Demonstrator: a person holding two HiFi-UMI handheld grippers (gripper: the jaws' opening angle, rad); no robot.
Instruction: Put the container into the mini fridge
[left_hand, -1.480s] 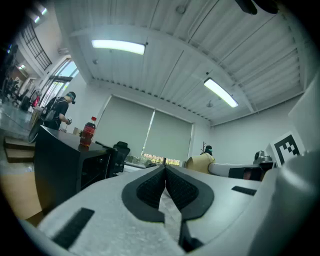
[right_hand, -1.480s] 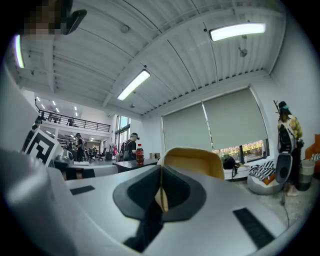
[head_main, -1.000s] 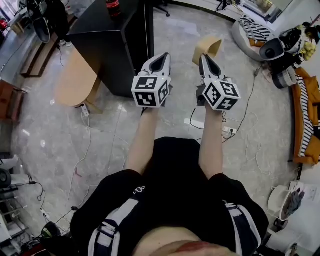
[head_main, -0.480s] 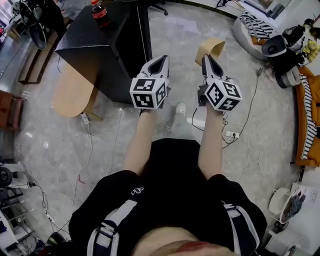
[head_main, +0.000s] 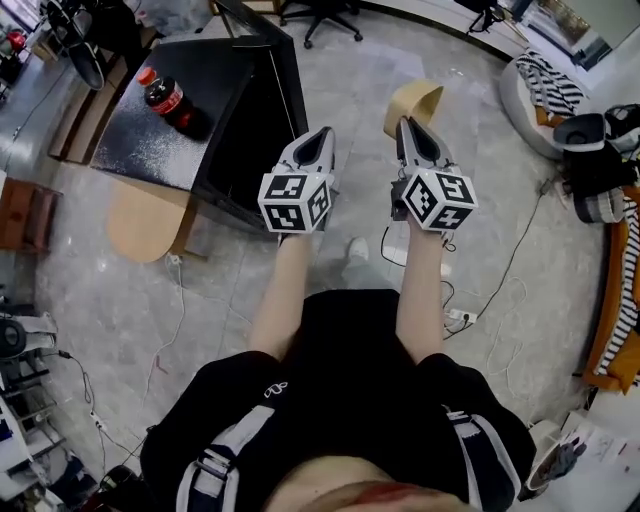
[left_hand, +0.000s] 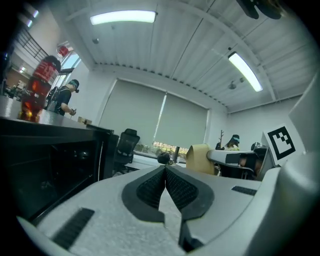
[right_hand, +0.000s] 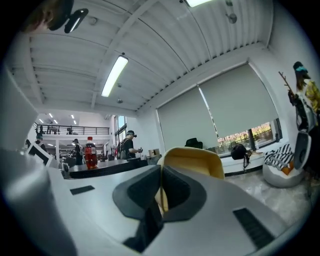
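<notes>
Head view, supplemented by the two gripper views. We see the left gripper (head_main: 322, 133) held out over the grey floor (head_main: 345, 55), just beside the front corner of the black mini fridge (head_main: 215, 95); in the left gripper view its jaws are clenched tip to tip with nothing between them (left_hand: 165, 168). The right gripper (head_main: 405, 122) is level with it and near it; we read its jaws in the right gripper view (right_hand: 160, 172) as grasping the thin wall of the tan container (right_hand: 196, 159). The container (head_main: 418, 97) thus hangs in the air beyond the right jaw tips, to the right of the fridge and apart from it. A red-capped cola bottle (head_main: 168, 98) lies tilted in the head view atop the fridge, whose dark front (left_hand: 50, 155) fills the lower left of the left gripper view.
</notes>
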